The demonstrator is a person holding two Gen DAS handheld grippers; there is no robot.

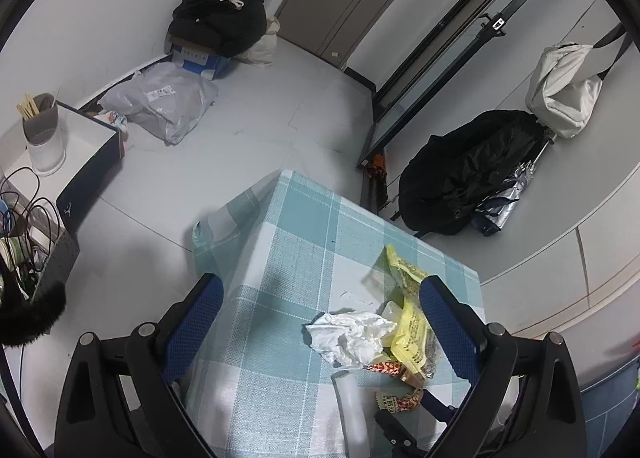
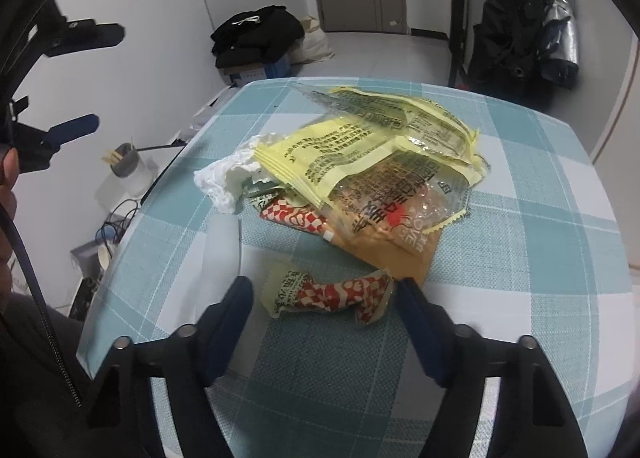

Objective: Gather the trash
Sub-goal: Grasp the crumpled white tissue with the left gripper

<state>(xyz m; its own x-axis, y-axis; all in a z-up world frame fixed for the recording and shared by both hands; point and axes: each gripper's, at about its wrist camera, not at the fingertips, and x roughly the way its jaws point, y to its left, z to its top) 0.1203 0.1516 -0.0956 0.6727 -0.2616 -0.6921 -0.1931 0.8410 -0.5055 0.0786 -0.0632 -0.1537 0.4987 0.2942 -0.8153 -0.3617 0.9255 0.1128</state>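
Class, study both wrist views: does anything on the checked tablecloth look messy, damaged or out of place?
Yes. Torn yellow wrappers, a crumpled white tissue and a twisted red-and-white wrapper lie scattered on the table. The twisted one sits between the open right gripper fingers.

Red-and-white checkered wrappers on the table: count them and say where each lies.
2. One twisted wrapper lies between the right gripper fingers; another is tucked under the yellow bag. More may be hidden beneath the pile.

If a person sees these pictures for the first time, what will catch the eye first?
First, the heap of yellow wrappers in the middle of the checked tablecloth, with a crumpled white tissue at its left edge. Next, the twisted red-and-white wrapper lying apart, between the open fingers of the right gripper. The left gripper hangs open above the heap.
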